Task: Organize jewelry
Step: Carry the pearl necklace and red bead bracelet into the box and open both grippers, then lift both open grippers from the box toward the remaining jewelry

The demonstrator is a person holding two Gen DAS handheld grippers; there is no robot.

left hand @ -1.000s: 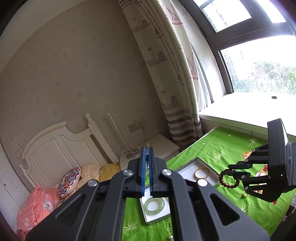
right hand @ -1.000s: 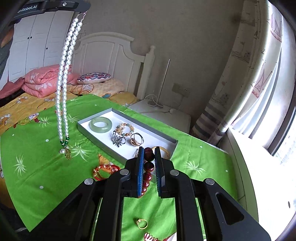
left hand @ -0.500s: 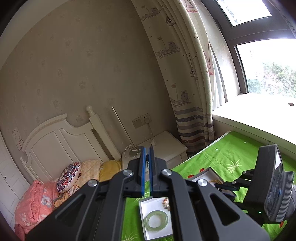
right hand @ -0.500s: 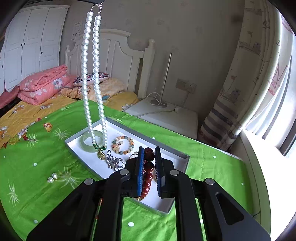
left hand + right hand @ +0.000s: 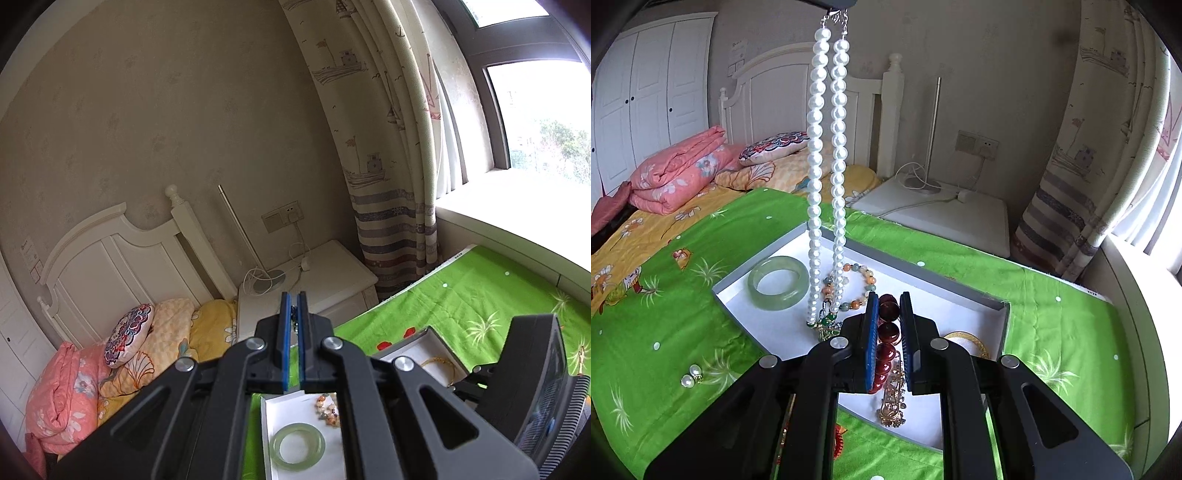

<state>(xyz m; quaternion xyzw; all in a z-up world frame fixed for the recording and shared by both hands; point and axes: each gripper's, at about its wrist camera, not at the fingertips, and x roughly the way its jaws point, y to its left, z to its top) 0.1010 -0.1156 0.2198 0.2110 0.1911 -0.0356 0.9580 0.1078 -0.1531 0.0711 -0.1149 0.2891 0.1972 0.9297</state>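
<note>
- Pearl necklace [image 5: 827, 166]: doubled white strand hanging straight down from the top centre of the right wrist view, its green-beaded pendant end reaching the tray.
- Dark red bead bracelet [image 5: 886, 332]: glossy round beads, clamped between blue pads at lower centre.
- Tray [image 5: 960, 291]: shallow, white inside, grey rim, on green cloth.
- Jade bangle [image 5: 778, 282]: pale green, flat in the tray's left end.
- Multicoloured bead bracelet [image 5: 862, 280]: beside the bangle.
- Gold bangle [image 5: 975, 341]: partly hidden, probably flat.
- Pearl earrings [image 5: 690, 374]: a pair, lower left on the cloth.

A green cloth [image 5: 701, 236] covers the tabletop; on it lie a white tray [image 5: 923, 288], two pearl earrings [image 5: 690, 374] and a red bracelet [image 5: 838, 441].
</note>
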